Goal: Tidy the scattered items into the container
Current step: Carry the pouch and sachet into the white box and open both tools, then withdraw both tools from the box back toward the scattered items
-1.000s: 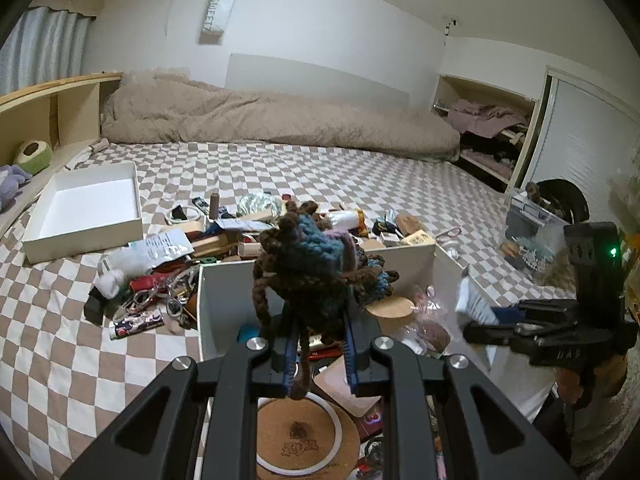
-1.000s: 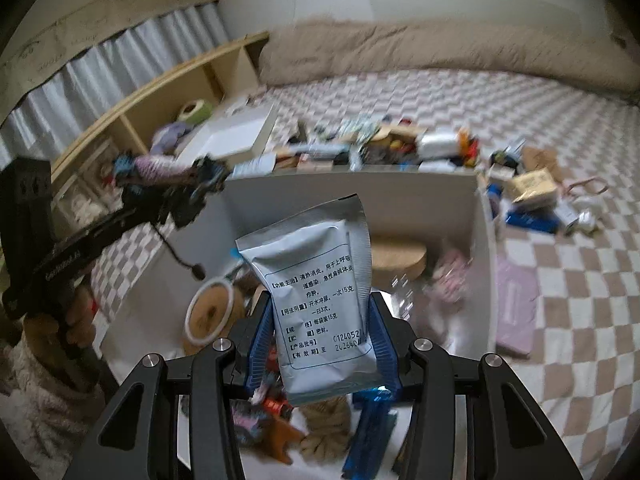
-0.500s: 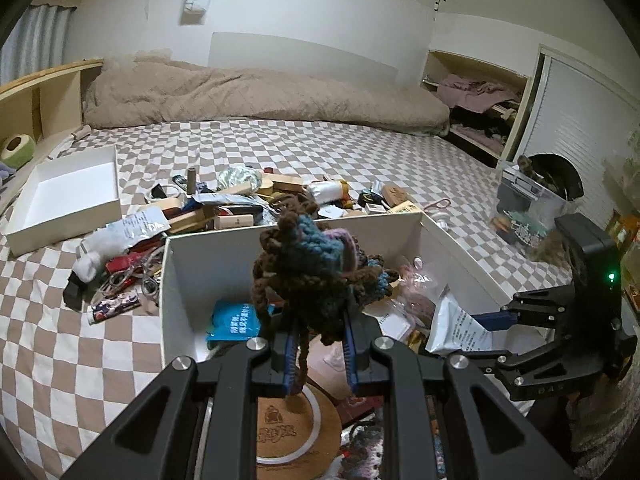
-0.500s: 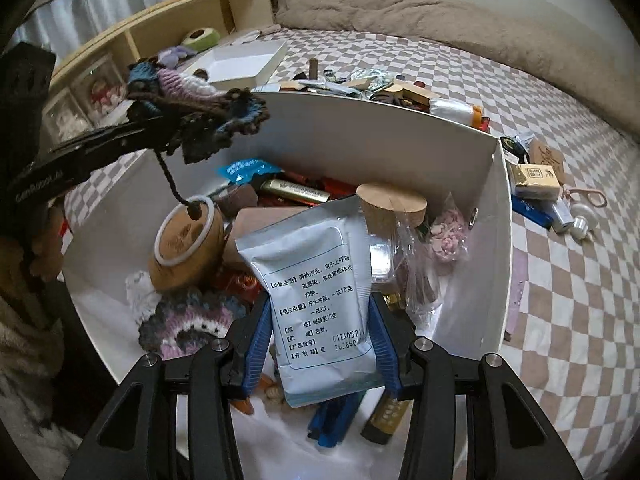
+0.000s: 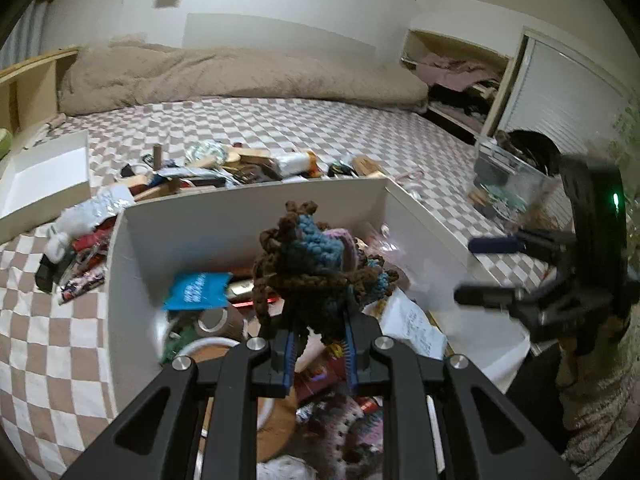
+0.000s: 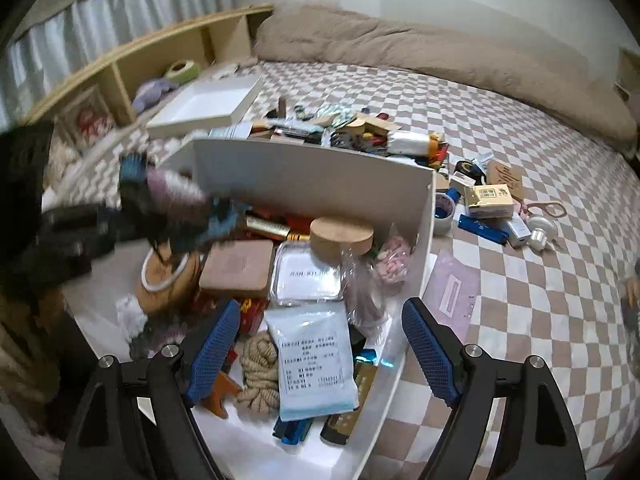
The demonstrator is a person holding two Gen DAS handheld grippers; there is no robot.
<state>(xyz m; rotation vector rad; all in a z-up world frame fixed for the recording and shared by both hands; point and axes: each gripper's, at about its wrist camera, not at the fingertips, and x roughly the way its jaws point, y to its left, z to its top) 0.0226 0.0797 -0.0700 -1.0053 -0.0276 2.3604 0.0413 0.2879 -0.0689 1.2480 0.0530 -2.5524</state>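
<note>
My left gripper (image 5: 318,350) is shut on a brown, blue and purple crochet piece (image 5: 316,268) and holds it over the white box (image 5: 248,216). The same piece (image 6: 172,196) shows blurred at the left of the right wrist view. My right gripper (image 6: 320,350) hangs over the box's near right corner, its jaws opening, nothing pressed between them. The white printed pouch (image 6: 312,358) lies loose in the box below it, on a rope coil (image 6: 258,372). In the left wrist view the right gripper (image 5: 484,272) appears at the right, the pouch (image 5: 412,324) beneath it.
The box (image 6: 316,176) holds a cork-lidded jar (image 6: 342,236), a pink block (image 6: 238,268), a clear tin and more. Scattered items (image 6: 360,136) lie on the checkered bed behind it and to its right (image 6: 490,200). A white lid (image 6: 204,104) lies far left, a clear bin (image 5: 508,176) to the right.
My right gripper opened and let go of the white pouch, which dropped into the box. My left gripper moved lower and further over the box with the crochet piece.
</note>
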